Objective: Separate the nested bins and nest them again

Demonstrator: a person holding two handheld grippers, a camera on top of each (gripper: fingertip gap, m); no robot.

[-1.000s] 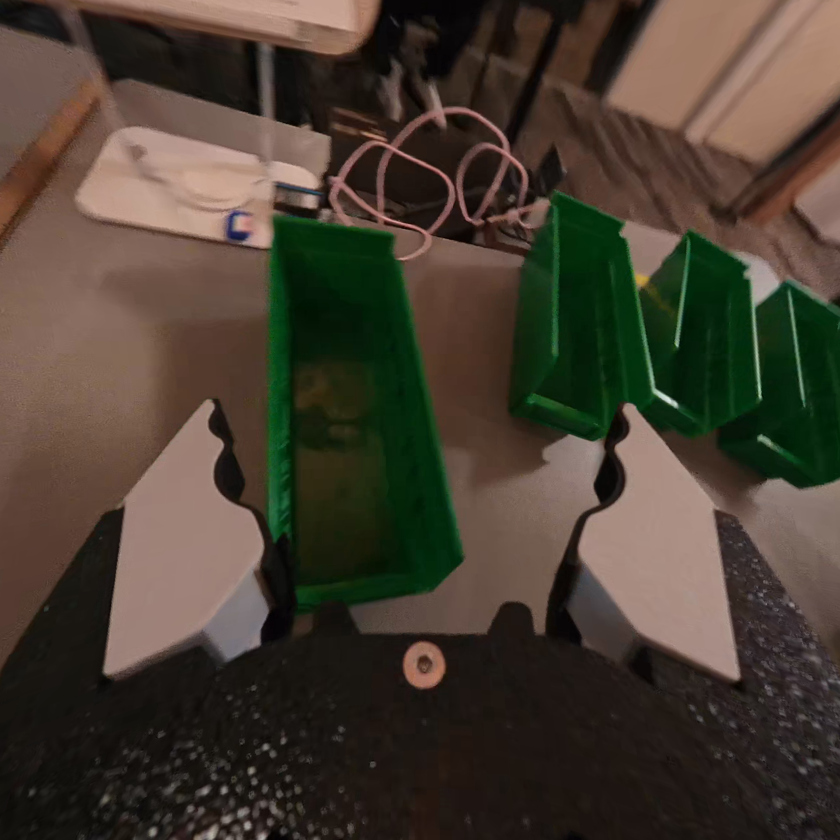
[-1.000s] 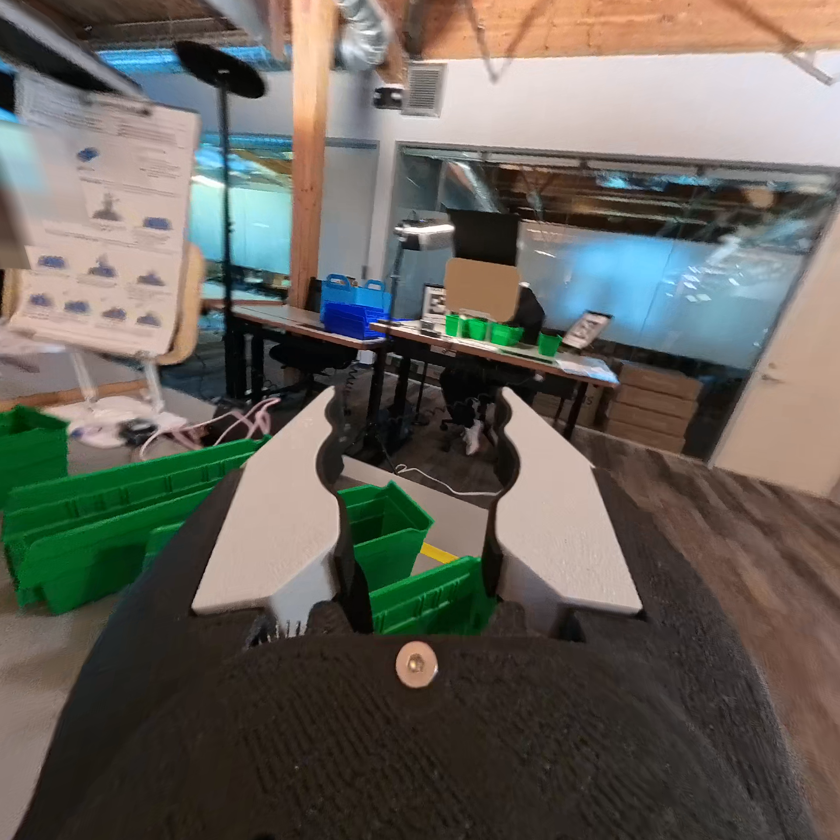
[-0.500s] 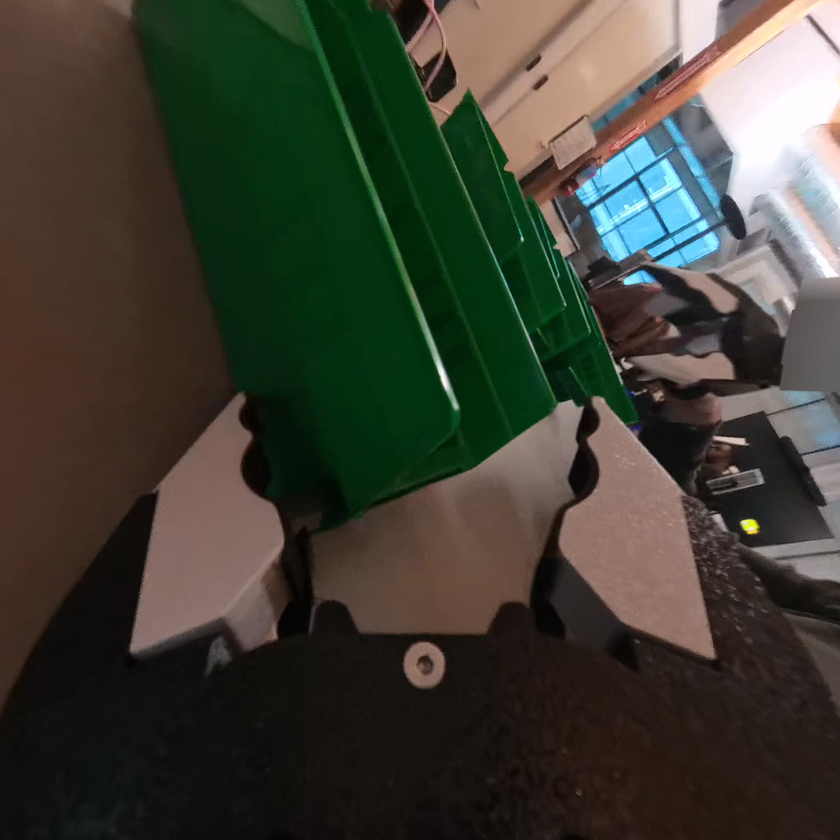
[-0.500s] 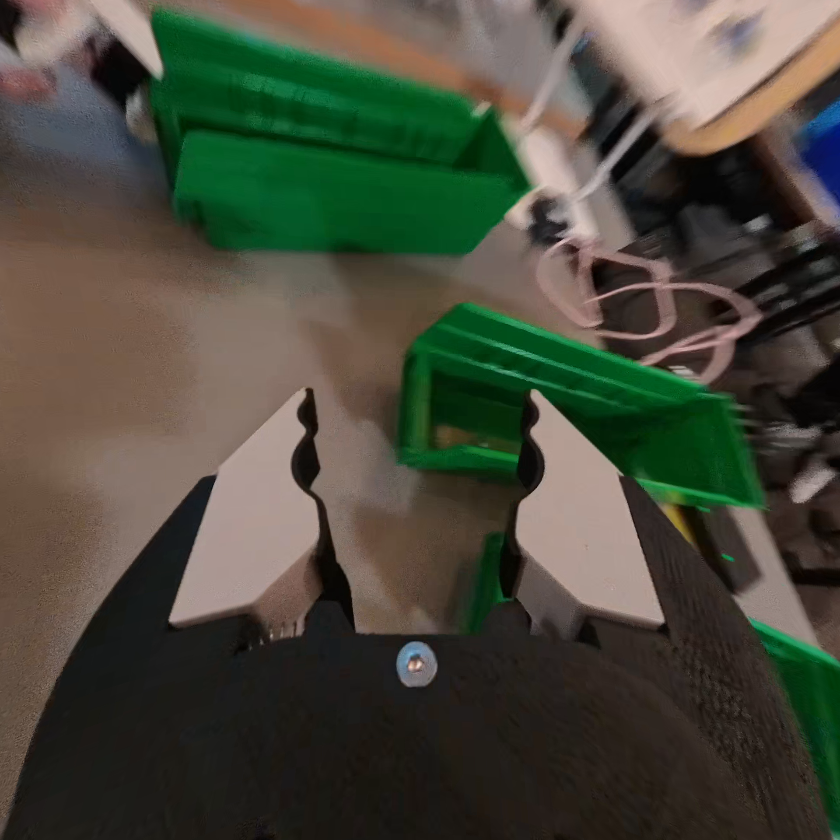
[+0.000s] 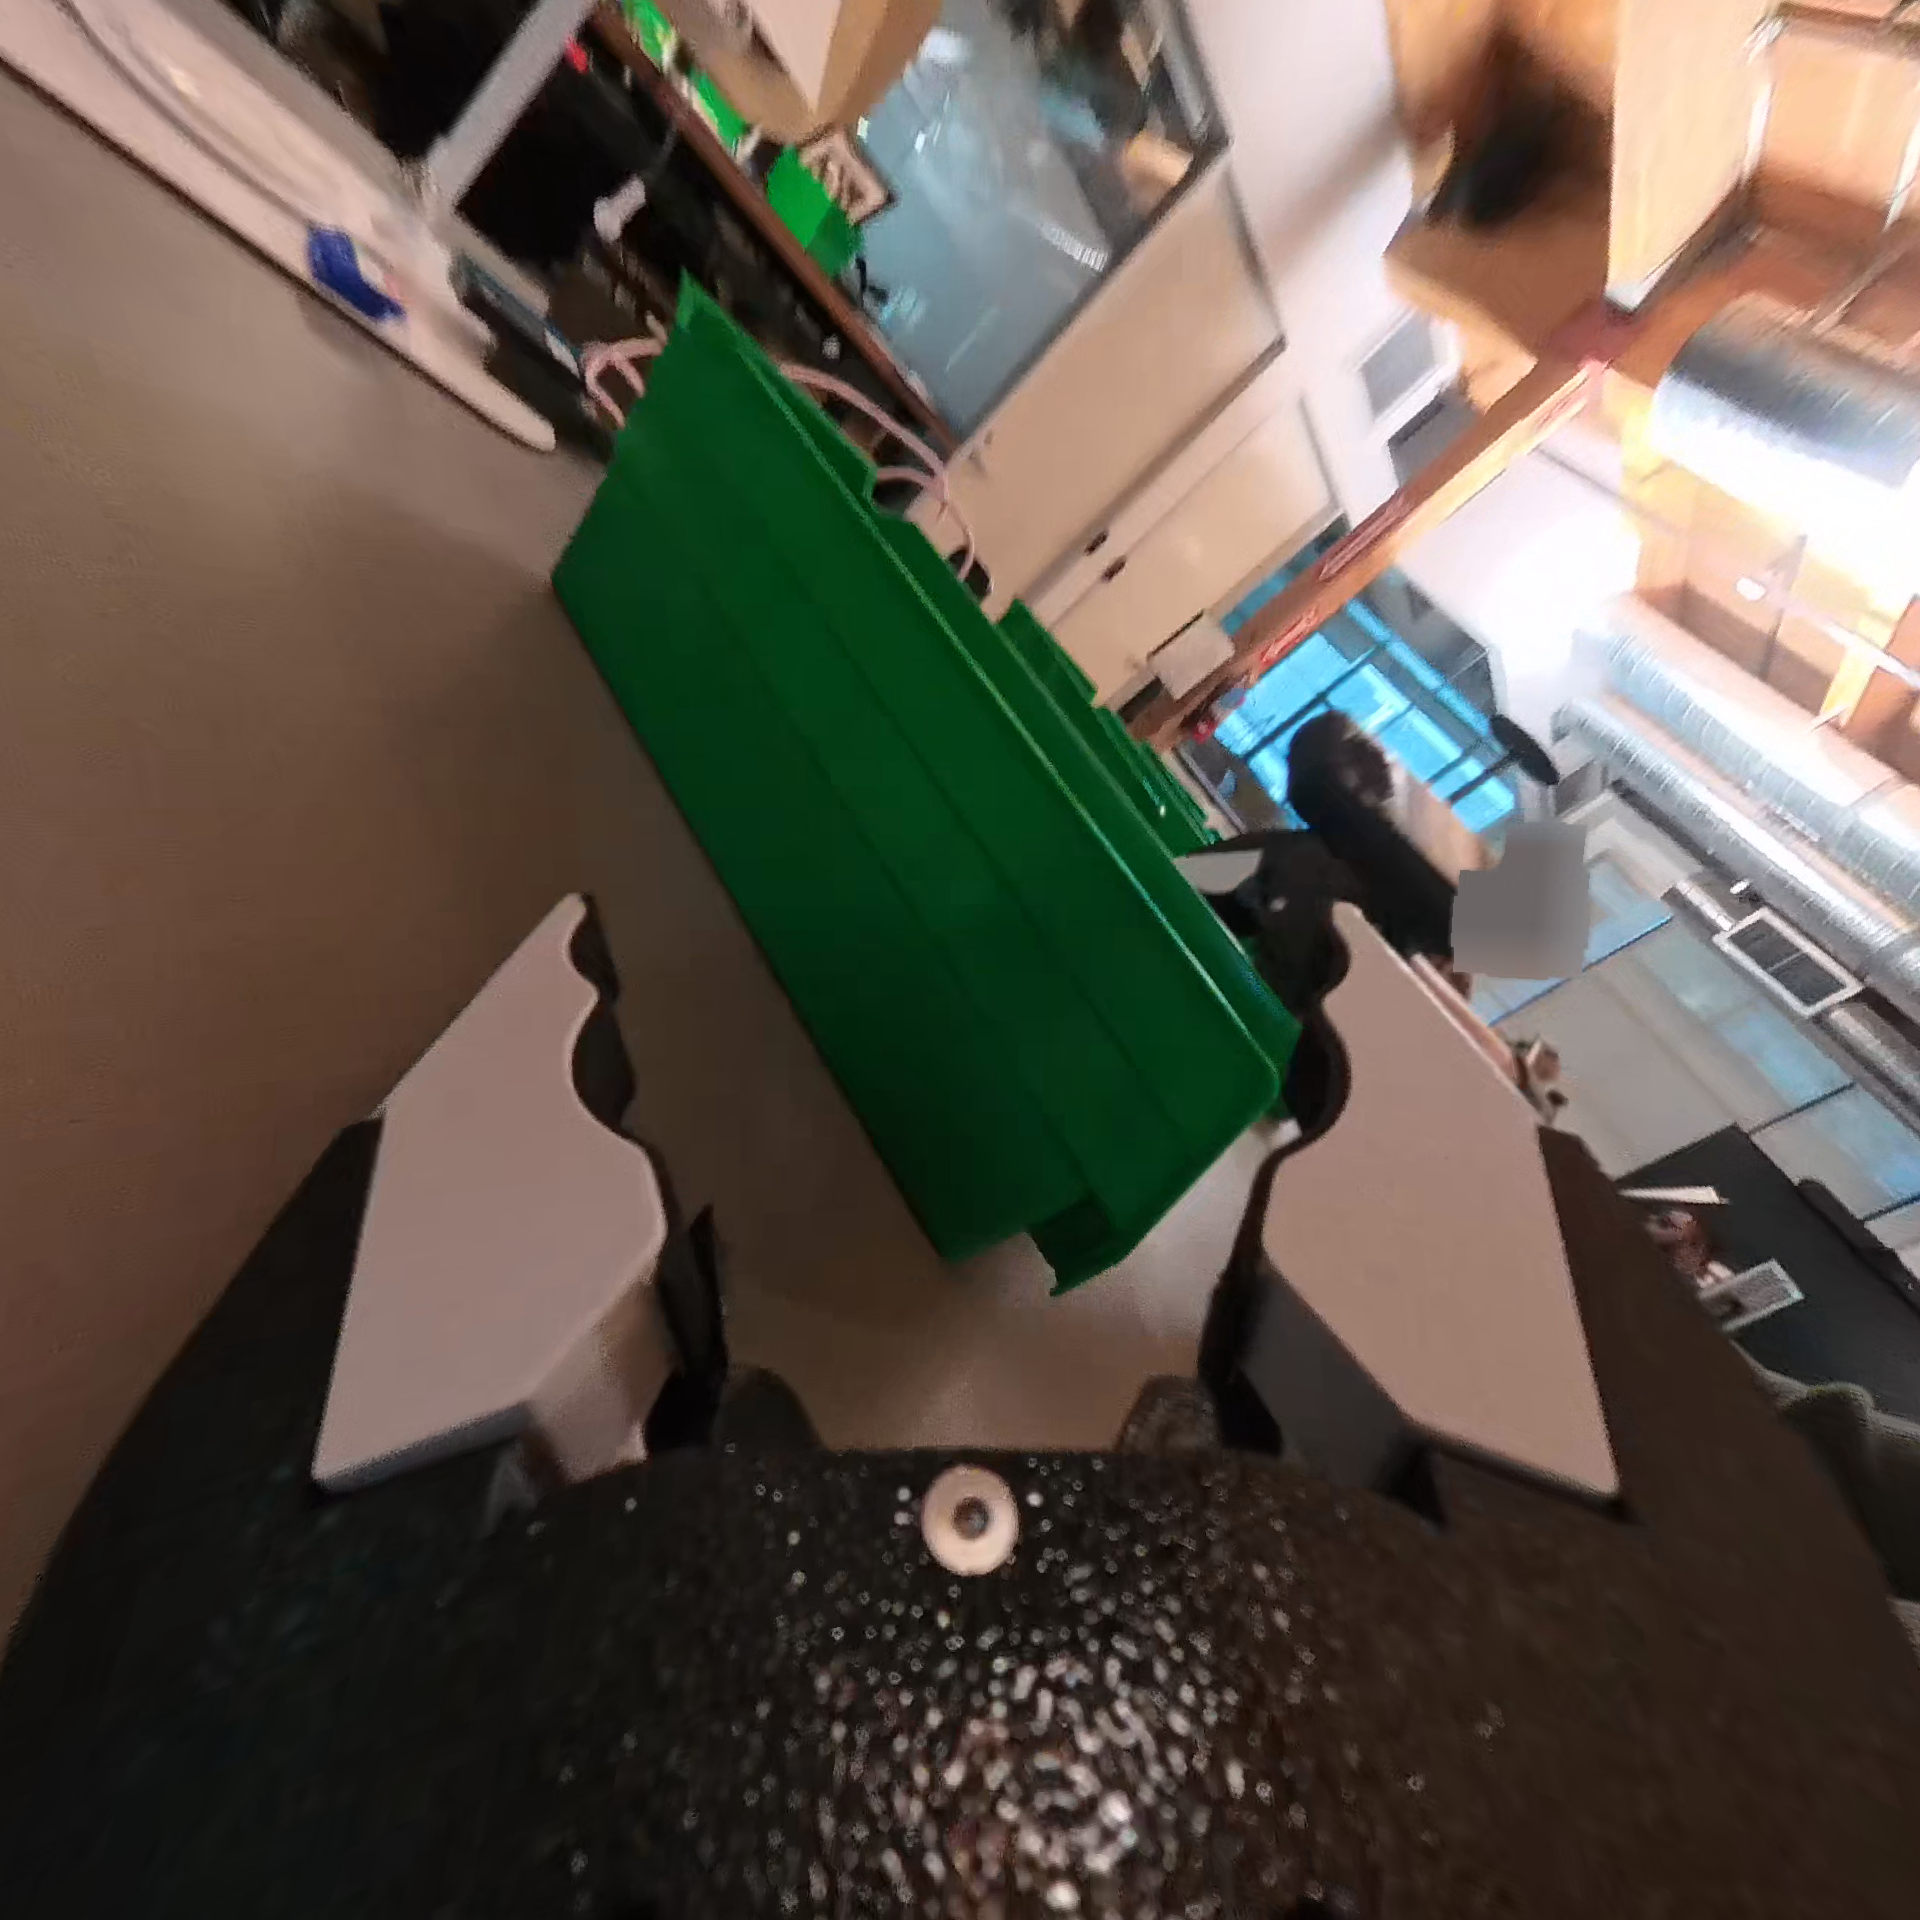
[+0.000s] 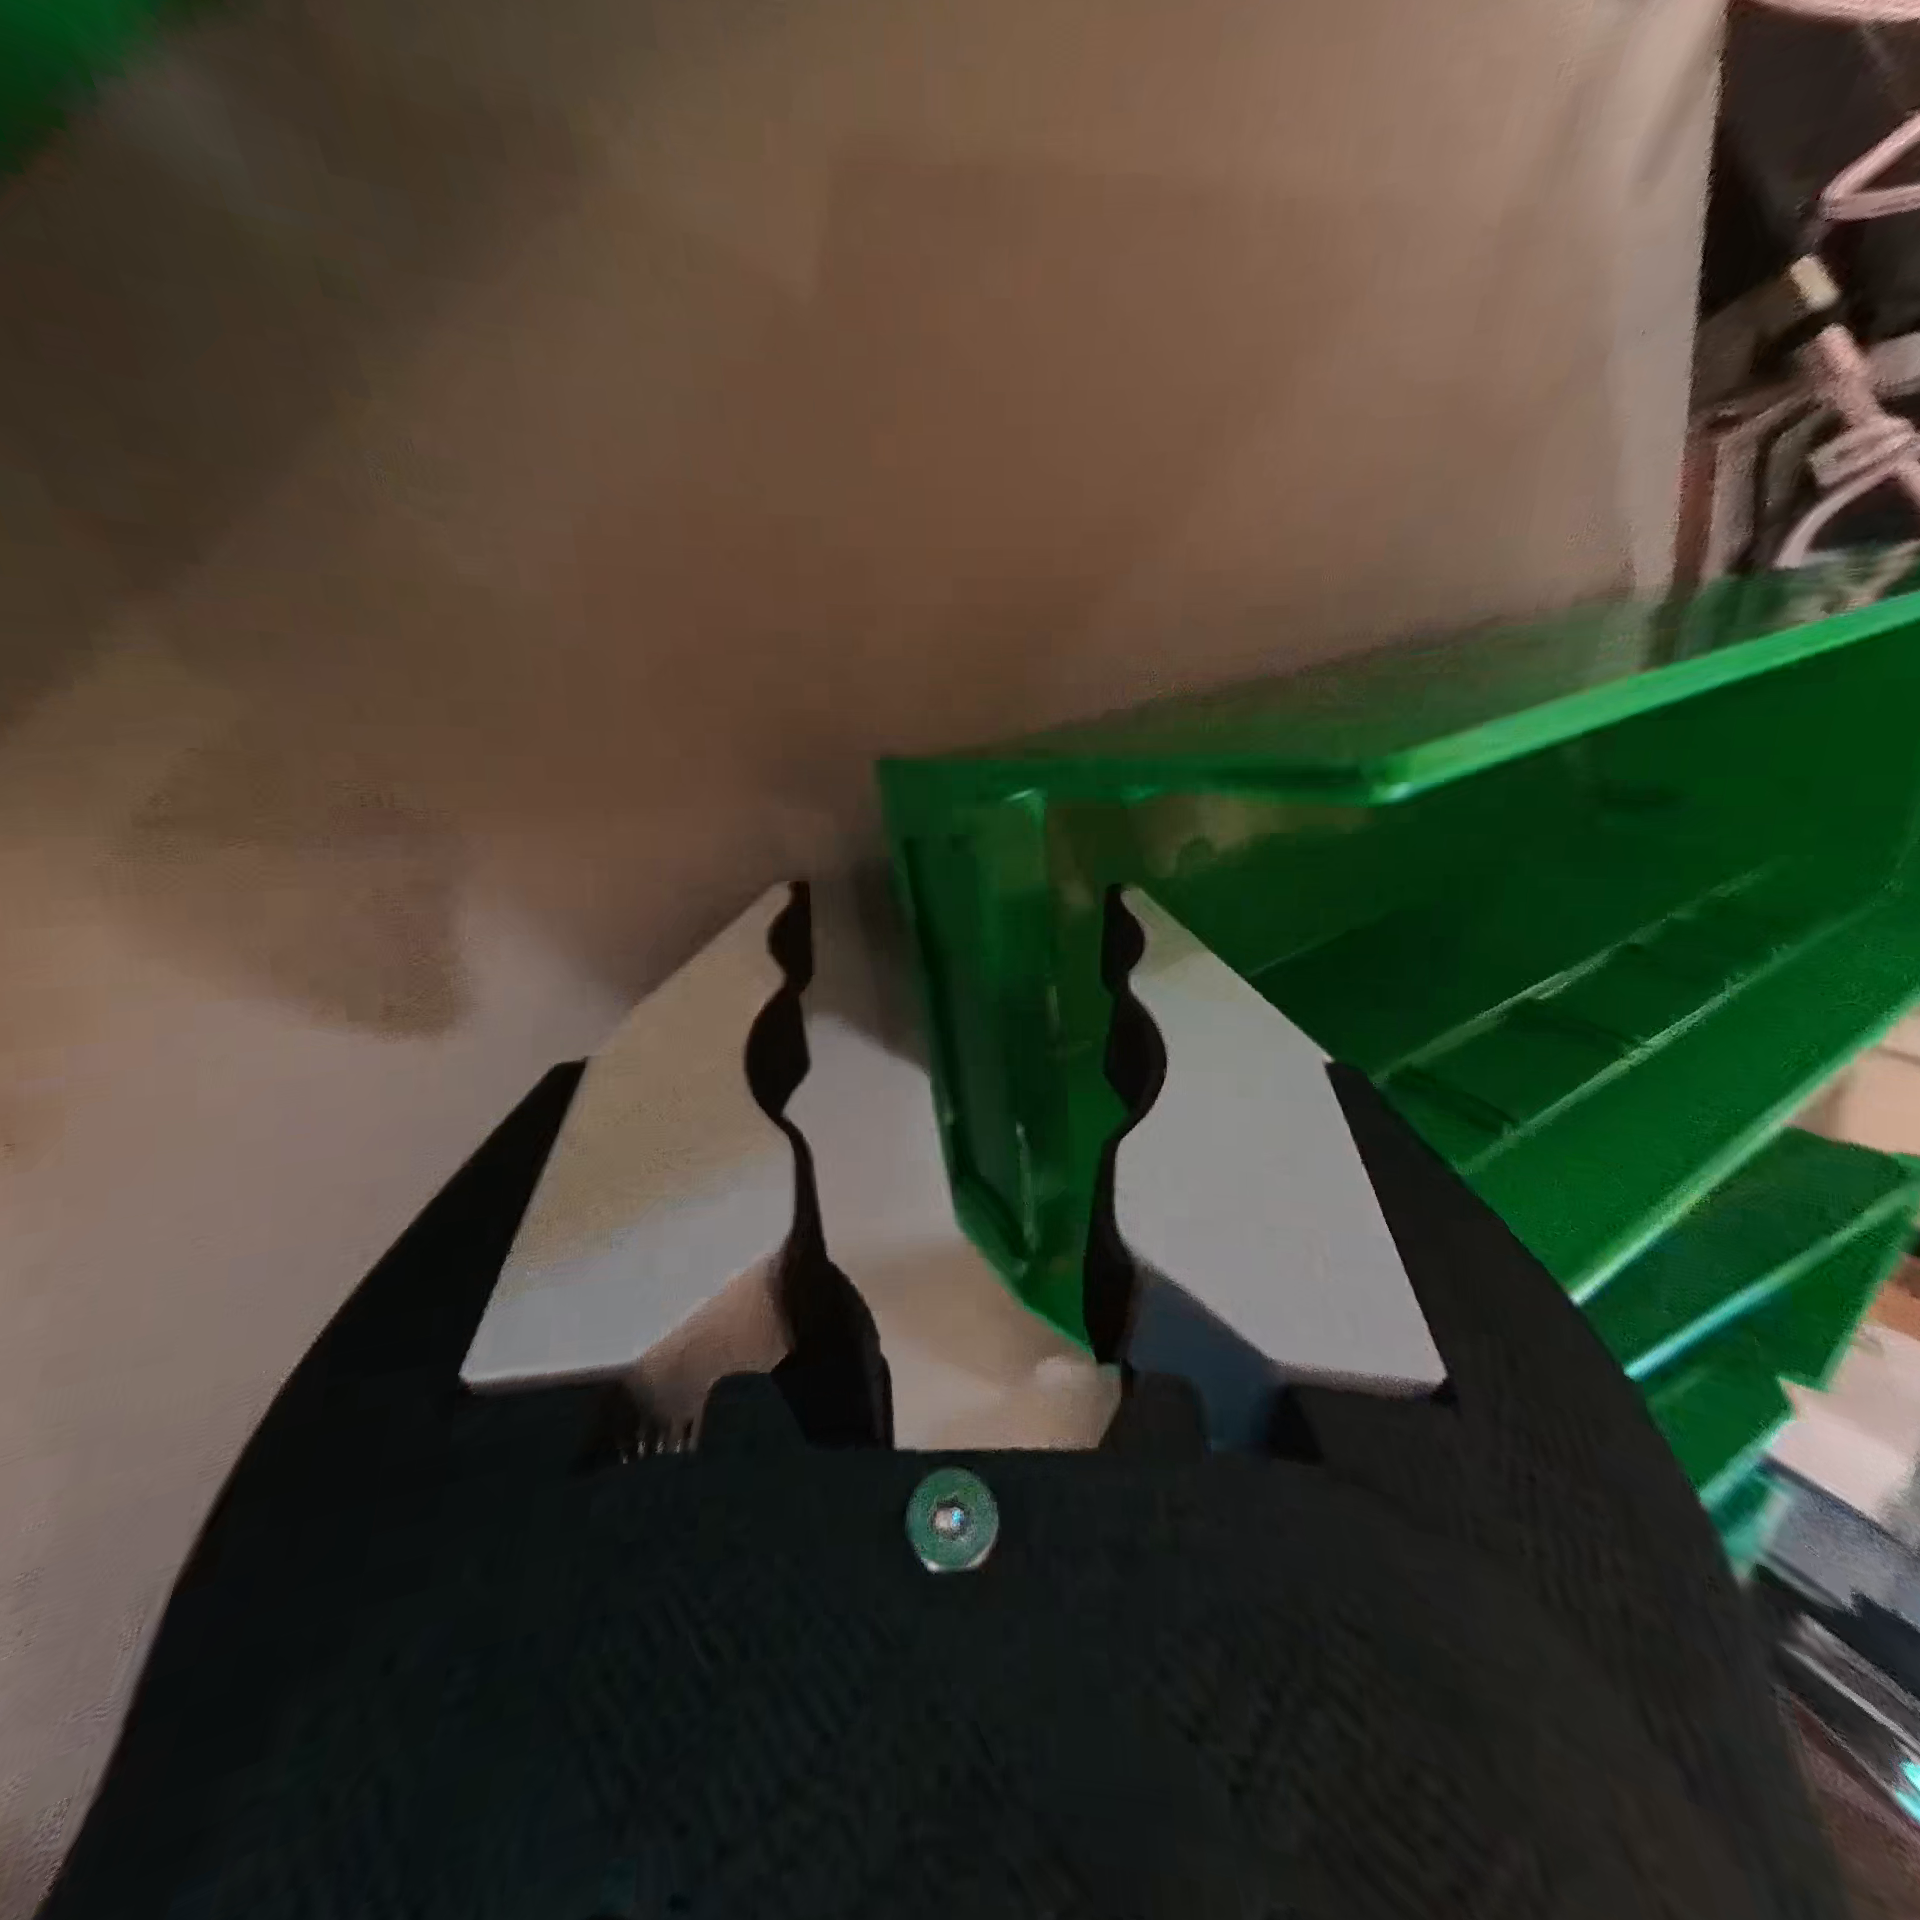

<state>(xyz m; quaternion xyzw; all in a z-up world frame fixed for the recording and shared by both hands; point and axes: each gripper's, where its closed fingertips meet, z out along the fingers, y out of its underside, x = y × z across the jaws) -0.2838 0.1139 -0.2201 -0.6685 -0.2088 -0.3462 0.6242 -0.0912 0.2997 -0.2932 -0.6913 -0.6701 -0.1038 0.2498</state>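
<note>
Green plastic bin [image 6: 987, 1049], long and open-topped: its end wall sits between my right gripper [image 6: 951, 899] fingers, spread, not yet clamped. I judge the grasp step is in hand; next, close on that wall. Long axis runs away rightward. Left gripper [image 5: 961, 914] gapes empty; another long green bin [image 5: 914, 883] lies just ahead, extending far-left across the tan table [image 5: 260, 727].

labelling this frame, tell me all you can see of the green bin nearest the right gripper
The glossy green plastic bin is long and narrow, with a flat rim lip and ribbed side walls. It sits on the tan tabletop, its short end wall partly between the open right gripper fingers, the right finger overlapping it; contact is unclear. More green bins lie behind.
</note>
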